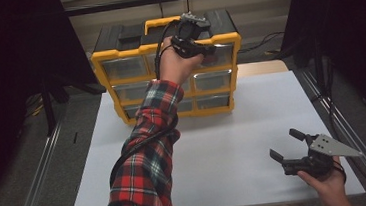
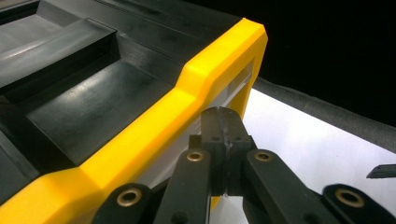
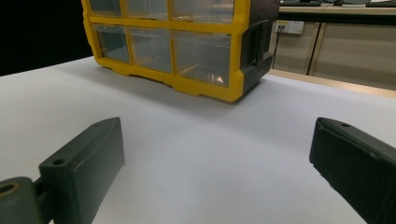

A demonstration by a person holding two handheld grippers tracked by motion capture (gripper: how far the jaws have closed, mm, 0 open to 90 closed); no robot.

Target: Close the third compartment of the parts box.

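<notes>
**Left gripper pinched shut at organiser's top front edge, right gripper wide open over table**

White table [image 1: 235, 143] takes up most of the high view, dark curtains on both sides, metal rails along the edges. Yellow-and-black drawer organiser [image 1: 168, 69] stands at the far middle of the table, front facing the person; black recessed top, yellow frame, rows of clear drawers [image 3: 201, 56]. The drawers that can be seen through look empty, though the lower right one carries a small bright glint, cannot tell if it is an object or a reflection. The drawers at the upper middle are hidden in the high view by the arm.

Plaid sleeve [image 1: 146, 161] runs up the middle of the high view and blocks part of the organiser front; black cable trails along it.

Left gripper [image 1: 212, 50] is raised at the organiser's top right front, by the yellow rim. In the left gripper view [image 2: 224, 122] the jaws are pressed together, pads meeting, just beside the yellow top edge [image 2: 187, 98] and above the top drawer row; cannot tell if anything thin is caught between them or if they touch the rim.

Right gripper [image 1: 287, 145] sits low at the near right of the table, well apart from the organiser, hand [image 1: 328, 183] under it, grey three-cornered plate on top. Jaws stand wide, nothing between them, bare table between the pads [image 3: 88, 163]
</notes>
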